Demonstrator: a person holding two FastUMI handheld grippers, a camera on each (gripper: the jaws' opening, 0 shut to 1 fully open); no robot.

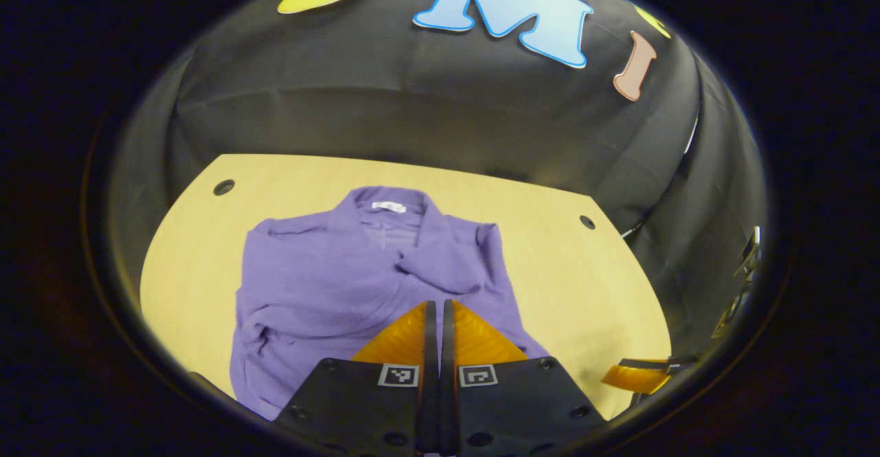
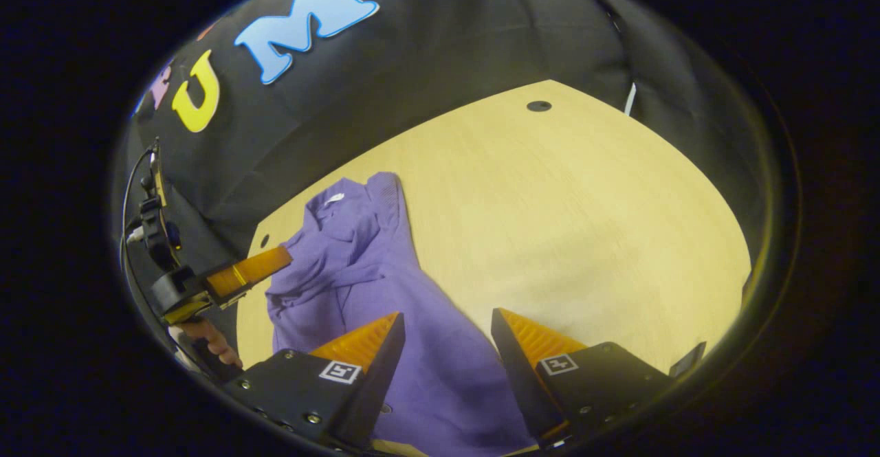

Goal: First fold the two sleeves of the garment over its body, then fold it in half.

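Left gripper view gives us our left gripper (image 1: 438, 306) closed above the purple shirt (image 1: 330, 285); right gripper (image 2: 447, 323) spread open over the table (image 2: 584, 223).

A big table (image 1: 584, 285) with a light wood top stands in the booth. Its top is smooth and pale yellow. There are small dark round holes in it near the far corners, one on the left (image 1: 223, 187) and one on the right (image 1: 587, 222). Behind the table hangs a black cloth wall (image 1: 426, 113). It has soft folds and looks a bit wrinkly, I think.
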